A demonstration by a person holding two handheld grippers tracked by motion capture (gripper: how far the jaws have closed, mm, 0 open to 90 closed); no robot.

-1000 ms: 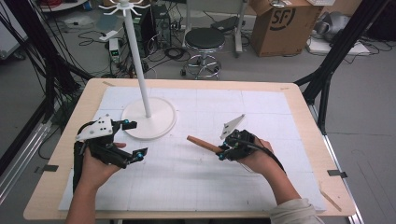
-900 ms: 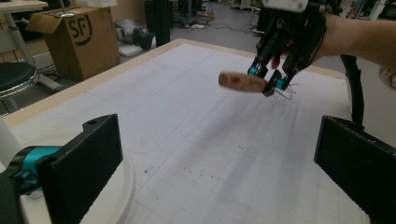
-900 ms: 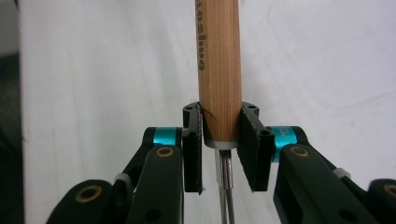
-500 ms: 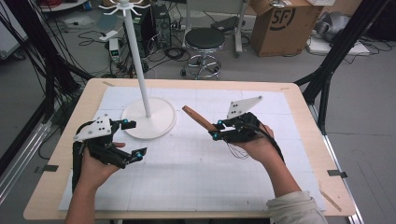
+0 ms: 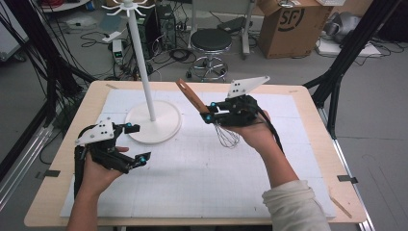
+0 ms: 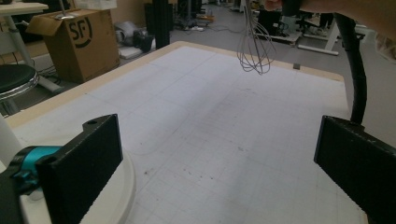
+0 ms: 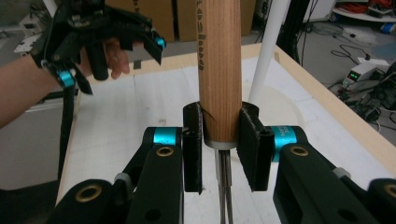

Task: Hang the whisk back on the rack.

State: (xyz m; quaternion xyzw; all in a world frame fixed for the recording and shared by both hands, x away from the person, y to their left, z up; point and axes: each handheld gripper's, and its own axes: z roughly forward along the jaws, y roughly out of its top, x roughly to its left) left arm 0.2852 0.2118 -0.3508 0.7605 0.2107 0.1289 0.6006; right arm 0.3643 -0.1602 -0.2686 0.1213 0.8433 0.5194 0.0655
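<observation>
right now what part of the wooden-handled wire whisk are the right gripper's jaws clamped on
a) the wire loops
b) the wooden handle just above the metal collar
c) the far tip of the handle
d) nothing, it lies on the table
b: in the right gripper view, the right gripper has its jaws pressed on either side of the wooden-handled wire whisk, low on the handle just above the collar, the wires hanging below.

Lighting: even, bright indoor light is falling from overhead; soft shadows are lying on the white mat (image 5: 202,163). Quality: high view is showing slight softness; gripper views are blurring near jaws, with straight edges bending toward the frame borders.
</observation>
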